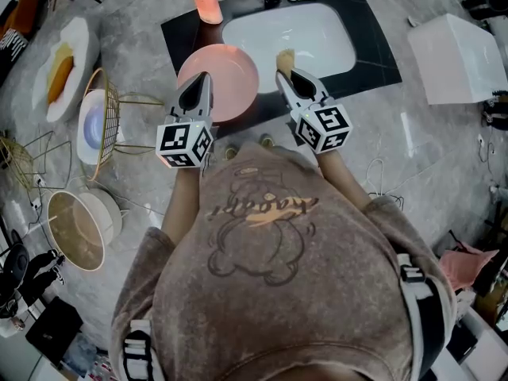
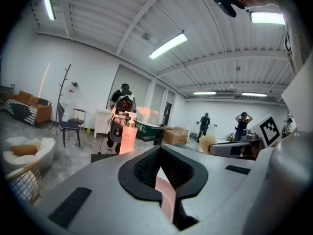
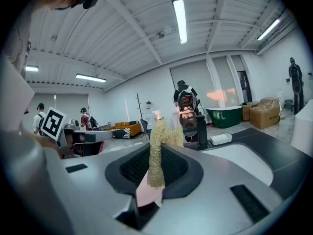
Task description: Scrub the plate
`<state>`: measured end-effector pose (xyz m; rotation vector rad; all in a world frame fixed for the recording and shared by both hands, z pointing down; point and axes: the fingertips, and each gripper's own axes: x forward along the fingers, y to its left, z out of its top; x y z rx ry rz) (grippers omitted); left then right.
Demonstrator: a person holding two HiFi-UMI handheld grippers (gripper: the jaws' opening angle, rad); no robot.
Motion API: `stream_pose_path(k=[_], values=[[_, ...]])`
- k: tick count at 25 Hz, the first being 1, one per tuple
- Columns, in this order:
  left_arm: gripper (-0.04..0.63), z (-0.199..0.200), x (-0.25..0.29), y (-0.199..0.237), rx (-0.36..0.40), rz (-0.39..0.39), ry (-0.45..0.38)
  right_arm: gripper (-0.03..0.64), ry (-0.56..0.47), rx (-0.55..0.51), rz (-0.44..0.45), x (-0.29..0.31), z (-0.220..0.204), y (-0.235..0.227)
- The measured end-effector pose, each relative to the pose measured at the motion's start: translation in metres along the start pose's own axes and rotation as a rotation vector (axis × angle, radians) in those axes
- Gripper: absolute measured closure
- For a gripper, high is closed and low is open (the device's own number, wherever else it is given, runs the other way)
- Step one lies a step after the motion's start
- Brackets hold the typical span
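- Left gripper (image 1: 203, 79): fingers (image 2: 139, 173) pinched shut on the near rim of the round pink plate (image 1: 226, 78), at the white sink's (image 1: 317, 30) left edge in the marble desk (image 1: 135, 38).
- Right gripper (image 1: 282, 75): fingers clamp a beige mesh scrubber (image 3: 157, 151), just right of the plate.

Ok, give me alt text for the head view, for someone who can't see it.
Seen from above, a person in a brown sweatshirt holds two grippers at a marble counter: the left gripper is shut on the rim of a pink plate, the right gripper on a yellowish scrubber by the white sink. A pink soap bottle stands beyond the plate.
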<state>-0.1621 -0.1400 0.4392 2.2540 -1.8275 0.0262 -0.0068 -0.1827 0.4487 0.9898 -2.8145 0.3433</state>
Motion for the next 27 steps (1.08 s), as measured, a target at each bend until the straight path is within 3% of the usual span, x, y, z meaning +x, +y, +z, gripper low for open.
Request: stream_pose_path(k=[27], values=[[0.578, -0.005, -0.009, 0.015, -0.026, 0.044, 0.007, 0.557, 0.022, -0.016, -0.010, -0.002, 0.000, -0.003]])
